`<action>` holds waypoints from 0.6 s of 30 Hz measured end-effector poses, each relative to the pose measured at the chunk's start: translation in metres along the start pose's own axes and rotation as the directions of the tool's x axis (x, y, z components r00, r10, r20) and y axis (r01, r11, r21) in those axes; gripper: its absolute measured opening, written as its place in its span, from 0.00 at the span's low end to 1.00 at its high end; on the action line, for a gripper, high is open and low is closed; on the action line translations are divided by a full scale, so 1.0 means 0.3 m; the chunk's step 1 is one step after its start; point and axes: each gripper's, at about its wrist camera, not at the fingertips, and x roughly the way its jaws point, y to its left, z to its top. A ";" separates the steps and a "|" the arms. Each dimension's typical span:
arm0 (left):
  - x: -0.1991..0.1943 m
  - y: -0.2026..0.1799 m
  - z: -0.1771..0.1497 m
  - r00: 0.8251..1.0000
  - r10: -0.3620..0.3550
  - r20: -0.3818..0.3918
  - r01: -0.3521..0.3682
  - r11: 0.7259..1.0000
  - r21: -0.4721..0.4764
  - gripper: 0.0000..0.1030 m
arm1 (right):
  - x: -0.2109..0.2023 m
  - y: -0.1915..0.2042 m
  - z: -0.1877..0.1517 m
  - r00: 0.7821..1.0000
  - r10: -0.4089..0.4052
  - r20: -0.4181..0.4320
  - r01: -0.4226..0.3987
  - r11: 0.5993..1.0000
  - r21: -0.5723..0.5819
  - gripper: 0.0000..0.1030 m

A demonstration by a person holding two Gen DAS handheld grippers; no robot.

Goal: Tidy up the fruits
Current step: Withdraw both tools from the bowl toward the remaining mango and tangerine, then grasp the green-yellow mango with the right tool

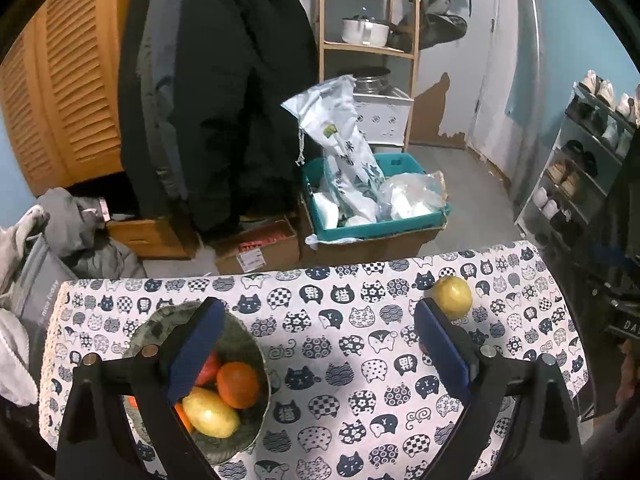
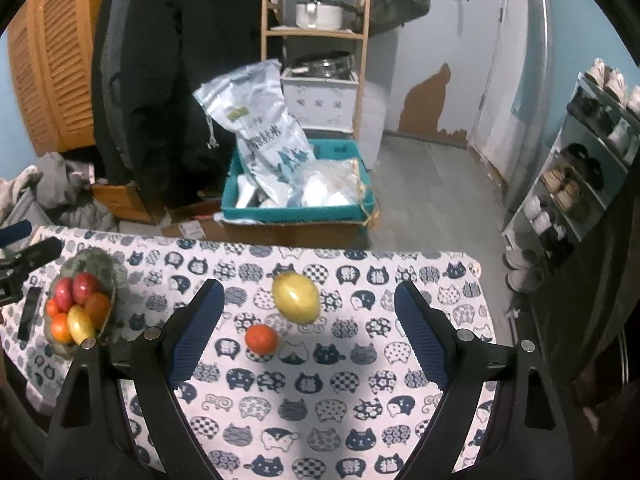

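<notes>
A grey patterned bowl (image 1: 160, 322) (image 2: 98, 264) stands at the left of the cat-print tablecloth (image 1: 344, 360) (image 2: 320, 400), holding several fruits: red apples (image 2: 82, 286), oranges (image 1: 238, 384), a yellow fruit (image 1: 210, 412). Loose on the cloth lie a yellow lemon (image 2: 296, 297) (image 1: 452, 296) and a small orange (image 2: 261, 338). My left gripper (image 1: 318, 344) is open and empty, its left finger over the bowl. My right gripper (image 2: 308, 330) is open above the lemon and small orange, touching neither. The left gripper's tip (image 2: 36, 256) shows at the far left of the right wrist view.
Beyond the table's far edge are a teal crate (image 1: 400, 224) (image 2: 300, 212) with bags on cardboard boxes, a hanging black coat (image 1: 224, 100), a wooden shelf (image 1: 368, 48) with pots, and a shoe rack (image 1: 580, 160) at right. A dark phone-like slab (image 2: 29, 316) lies beside the bowl.
</notes>
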 end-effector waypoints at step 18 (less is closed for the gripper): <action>0.357 -0.047 -0.030 0.985 0.057 -0.165 -0.053 0.998 0.029 0.94 | 0.421 0.009 -0.035 0.961 0.097 -0.258 -0.091 0.995 0.034 0.83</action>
